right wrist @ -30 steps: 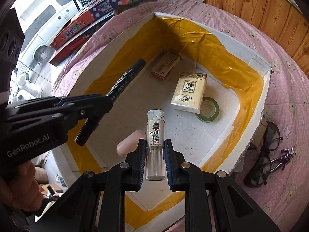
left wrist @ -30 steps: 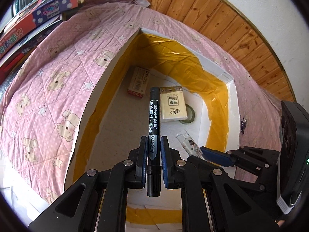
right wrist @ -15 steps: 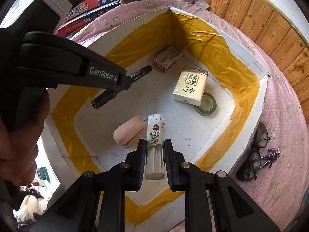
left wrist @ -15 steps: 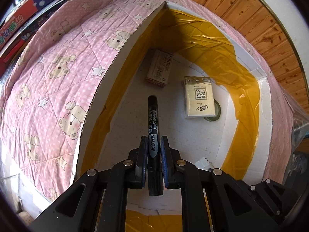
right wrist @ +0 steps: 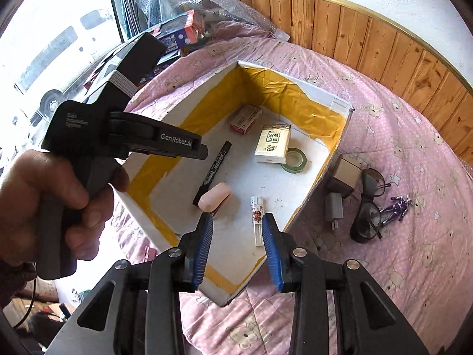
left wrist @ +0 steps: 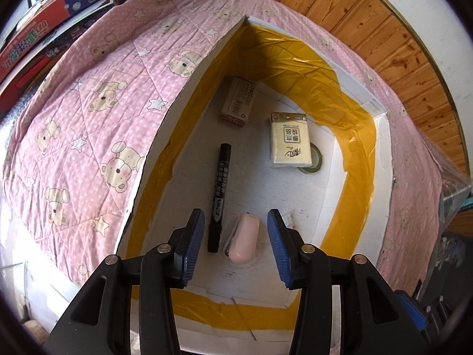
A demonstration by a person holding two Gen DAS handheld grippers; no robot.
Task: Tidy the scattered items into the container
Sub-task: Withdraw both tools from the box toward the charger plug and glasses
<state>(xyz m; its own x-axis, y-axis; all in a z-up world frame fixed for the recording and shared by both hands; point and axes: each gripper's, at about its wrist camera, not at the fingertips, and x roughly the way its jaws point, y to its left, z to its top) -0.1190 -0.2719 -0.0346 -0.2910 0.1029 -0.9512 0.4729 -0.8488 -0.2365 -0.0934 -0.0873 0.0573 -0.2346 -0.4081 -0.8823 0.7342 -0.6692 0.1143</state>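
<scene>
Left wrist view first: left gripper (left wrist: pixel 235 244) spread wide, jaws just opened, nothing pinched. Down on the floor of the white foam box with yellow tape lining (left wrist: pixel 359 159): black marker pen (left wrist: pixel 219 198) lying free, cap end far, just beside a pale pink oblong case (left wrist: pixel 243 240) to its right. Farther in, small red-and-white carton (left wrist: pixel 239 101) near the far left wall, cream tissue packet (left wrist: pixel 290 139) to its right, overlapping a green tape roll (left wrist: pixel 314 159). Pink bear-print quilt (left wrist: pixel 88 118) all round the box.

Over to the right wrist view: right gripper (right wrist: pixel 237 238) parted too, jaws just opened, empty, hovering above the near end of the box. Clear lighter with white printed sleeve (right wrist: pixel 256 218) flat on the box floor, near right, apart from the pink case. Left gripper's black body gripped by a hand (right wrist: pixel 44 207) at the left, over the box's left wall. Outside the box on the quilt, to the right: black-framed glasses (right wrist: pixel 368 204), grey plug adapter (right wrist: pixel 334 208), purple toy figure (right wrist: pixel 399 204).
</scene>
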